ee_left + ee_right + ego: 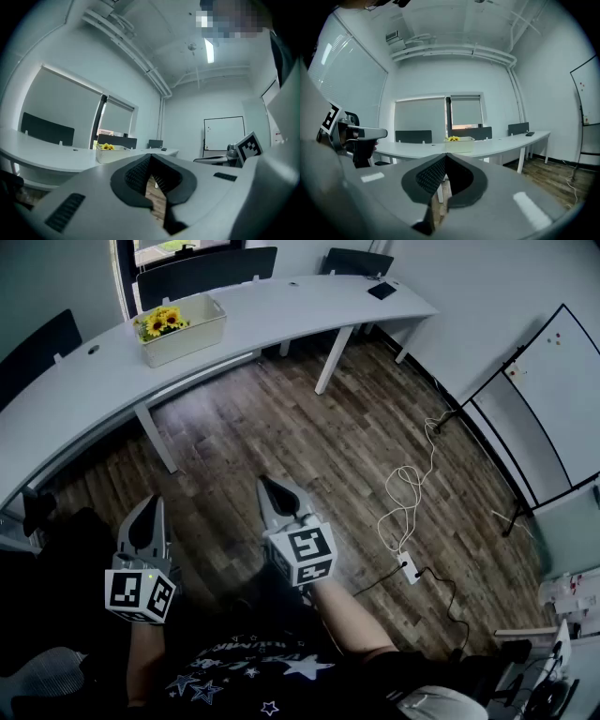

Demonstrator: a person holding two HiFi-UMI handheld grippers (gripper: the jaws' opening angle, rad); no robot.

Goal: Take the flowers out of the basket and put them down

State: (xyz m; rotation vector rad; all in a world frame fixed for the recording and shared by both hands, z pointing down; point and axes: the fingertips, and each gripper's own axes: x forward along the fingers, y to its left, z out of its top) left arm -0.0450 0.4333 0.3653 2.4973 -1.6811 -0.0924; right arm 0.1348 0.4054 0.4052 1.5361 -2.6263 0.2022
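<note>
Jaws on my left gripper and right gripper sit clenched, empty. Floor separates them from bench, basket and flowers. Ceiling lamp shows only in left gripper view.

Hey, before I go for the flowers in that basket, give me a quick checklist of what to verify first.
1. Flowers in basket on table: ok.
2. Left claw and right claw empty: ok, nothing between either.
3. Claws opened for a grasp: not ok, both shut.
4. Basket within reach: not ok, it sits far across the floor.
5. Bare table beside basket for set-down: ok.
6. Flowers free to lift: cannot tell, the basket wall hides their lower parts.
</note>
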